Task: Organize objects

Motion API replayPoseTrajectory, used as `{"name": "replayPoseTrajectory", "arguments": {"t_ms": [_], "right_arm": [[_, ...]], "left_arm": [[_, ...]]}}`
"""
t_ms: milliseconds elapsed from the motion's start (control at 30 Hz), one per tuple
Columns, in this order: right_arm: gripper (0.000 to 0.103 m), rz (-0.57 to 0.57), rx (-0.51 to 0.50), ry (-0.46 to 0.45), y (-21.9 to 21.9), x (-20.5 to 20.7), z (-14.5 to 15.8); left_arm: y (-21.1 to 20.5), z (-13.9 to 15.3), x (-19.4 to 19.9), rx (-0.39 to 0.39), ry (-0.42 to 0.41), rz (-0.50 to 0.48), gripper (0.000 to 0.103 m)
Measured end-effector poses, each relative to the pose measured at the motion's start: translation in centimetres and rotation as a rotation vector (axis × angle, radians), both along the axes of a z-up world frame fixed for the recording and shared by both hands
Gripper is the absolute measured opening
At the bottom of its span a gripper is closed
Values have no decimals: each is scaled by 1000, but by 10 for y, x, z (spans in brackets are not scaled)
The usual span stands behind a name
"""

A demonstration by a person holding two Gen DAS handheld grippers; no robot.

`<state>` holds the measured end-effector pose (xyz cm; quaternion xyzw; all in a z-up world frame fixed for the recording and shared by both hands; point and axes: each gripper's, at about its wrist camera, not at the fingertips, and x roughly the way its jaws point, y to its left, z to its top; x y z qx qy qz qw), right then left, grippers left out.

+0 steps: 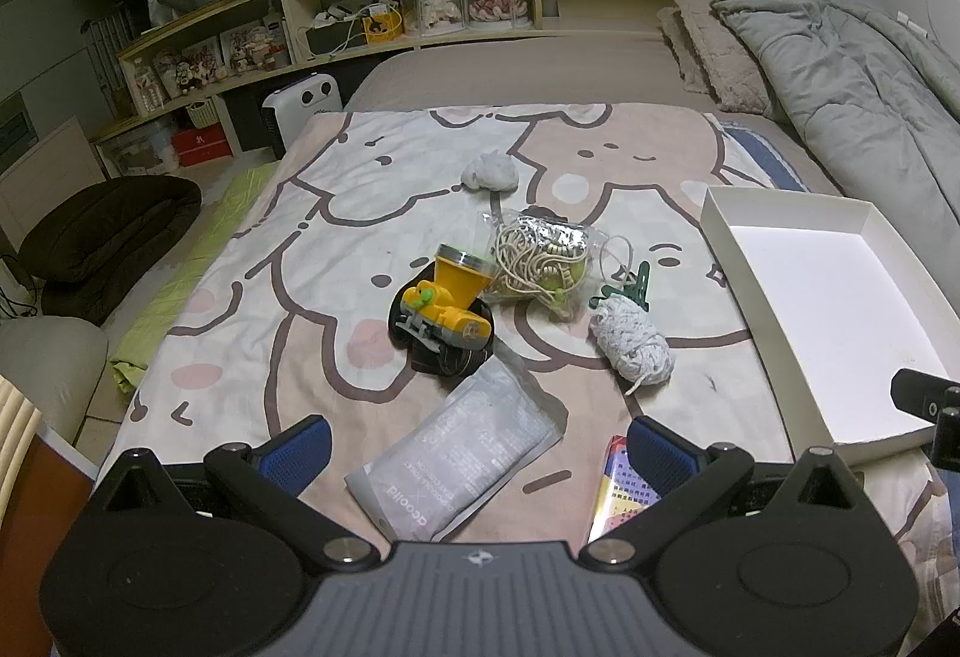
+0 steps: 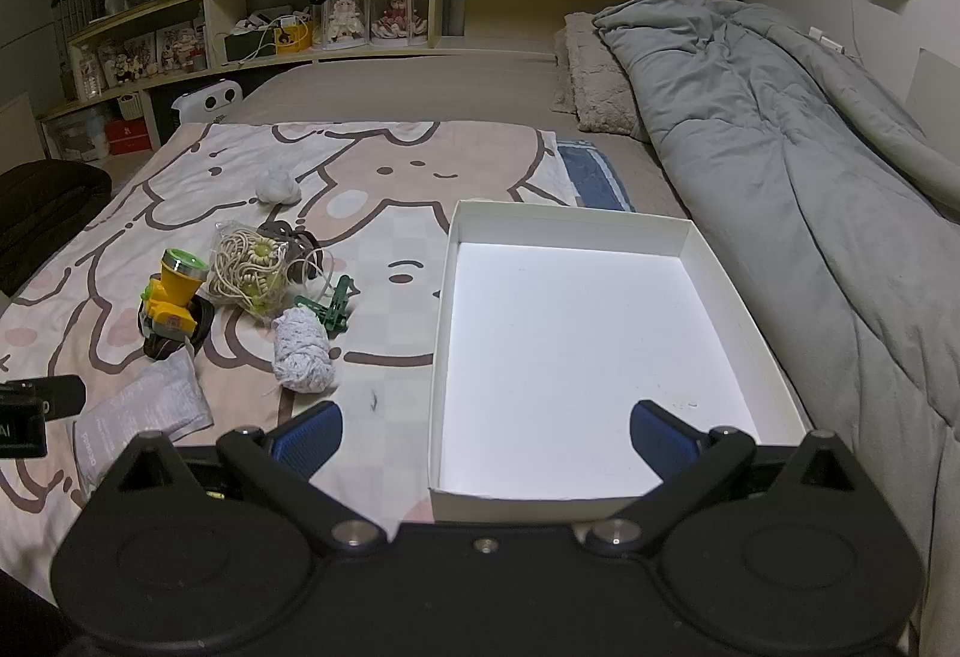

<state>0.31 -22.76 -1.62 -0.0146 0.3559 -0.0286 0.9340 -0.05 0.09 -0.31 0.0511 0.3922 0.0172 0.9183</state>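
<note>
Clutter (image 1: pixel 480 291) lies ahead of your left gripper (image 1: pixel 480 453); box (image 2: pixel 738 297) under your right gripper (image 2: pixel 486 435). Both spread wide, empty.

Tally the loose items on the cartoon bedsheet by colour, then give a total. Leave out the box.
Yellow: 1, toy flashlight
Green: 1, clip
White or grey: 3, yarn ball, packet, wad
Clear: 1, bag of cord
Multicoloured: 1, booklet
Total: 7
</note>
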Motion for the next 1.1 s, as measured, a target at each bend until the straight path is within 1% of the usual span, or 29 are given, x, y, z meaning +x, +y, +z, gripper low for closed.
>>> {"name": "replayPoseTrajectory", "arguments": {"t_ms": [1100], "right_arm": [[103, -1, -1, 3, -1, 5, 1]], "left_arm": [[-1, 0, 0, -1, 2, -1, 103]]}}
